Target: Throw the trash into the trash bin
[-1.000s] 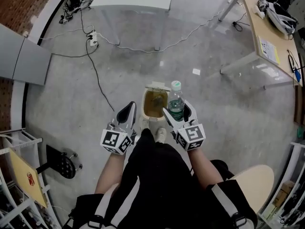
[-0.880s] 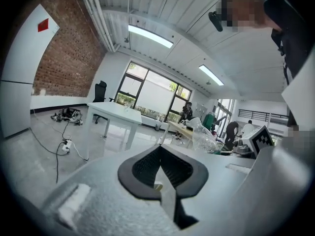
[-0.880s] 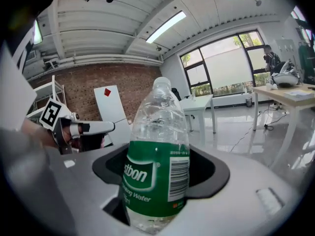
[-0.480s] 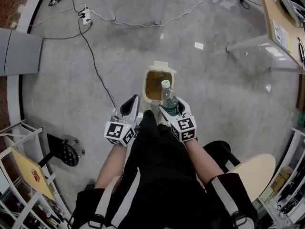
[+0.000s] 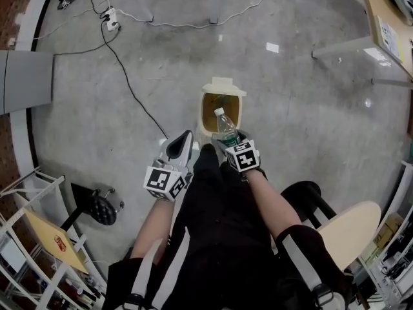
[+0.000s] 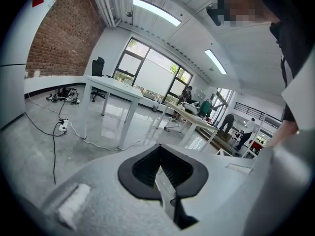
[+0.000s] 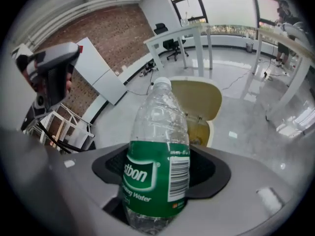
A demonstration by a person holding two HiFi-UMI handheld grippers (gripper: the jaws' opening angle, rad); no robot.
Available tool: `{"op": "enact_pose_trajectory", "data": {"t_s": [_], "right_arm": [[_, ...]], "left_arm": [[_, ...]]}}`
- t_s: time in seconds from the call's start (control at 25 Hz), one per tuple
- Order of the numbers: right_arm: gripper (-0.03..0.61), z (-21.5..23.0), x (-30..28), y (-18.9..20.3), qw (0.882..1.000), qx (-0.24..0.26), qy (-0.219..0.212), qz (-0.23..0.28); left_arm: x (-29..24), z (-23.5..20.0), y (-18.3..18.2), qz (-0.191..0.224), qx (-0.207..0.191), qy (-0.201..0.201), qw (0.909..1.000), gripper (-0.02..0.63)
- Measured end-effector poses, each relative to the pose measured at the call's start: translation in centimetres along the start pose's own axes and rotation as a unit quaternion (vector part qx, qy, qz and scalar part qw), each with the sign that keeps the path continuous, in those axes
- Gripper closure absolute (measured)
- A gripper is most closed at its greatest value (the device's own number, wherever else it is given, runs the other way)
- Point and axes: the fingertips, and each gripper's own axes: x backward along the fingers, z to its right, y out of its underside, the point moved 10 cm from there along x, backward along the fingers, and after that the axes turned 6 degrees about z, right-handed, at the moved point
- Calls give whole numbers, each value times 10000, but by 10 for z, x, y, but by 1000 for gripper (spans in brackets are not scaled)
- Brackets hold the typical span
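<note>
A small beige trash bin (image 5: pixel 205 116) stands on the concrete floor just ahead of the person's feet, with its lid (image 5: pixel 224 84) swung open at the far side. My right gripper (image 5: pixel 228 139) is shut on a clear plastic water bottle (image 5: pixel 225 125) with a green label. It holds the bottle tilted over the bin's near rim, cap pointing at the opening. In the right gripper view the bottle (image 7: pixel 156 168) stands between the pads, with the bin (image 7: pixel 201 127) behind it. My left gripper (image 5: pixel 179 147) hangs to the left of the bin, its jaws together and holding nothing (image 6: pixel 160 162).
Cables and a power strip (image 5: pixel 110 19) run across the floor at the far left. A black-based stool (image 5: pixel 97 205) and a white rack (image 5: pixel 26 192) stand at the left. A round wooden seat (image 5: pixel 348 228) is at the right and a table (image 5: pixel 390 18) at the far right.
Both grippers have sunk toward the floor. The right one has tipped steeply down and carried the bottle over the bin's near rim. The left gripper has dropped less.
</note>
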Motion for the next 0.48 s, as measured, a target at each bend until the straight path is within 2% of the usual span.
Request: {"op": "enact_pose_trajectory", "data": {"t_s": [0.2,0.36,0.48], "right_arm": [[245,20,-33,-11,9955,282,301,-848],[244,28,-57,-16,9919,310,217,-1209],[241,29,-64,-18,9895,314,409,-1349]], "left_arm": [[-2,-7,-8,23,17,-16,10000,611],[1,-14,-13,28,16,-82,10000,611],[8,-20,-14,10,48,-175,9998,611]]}}
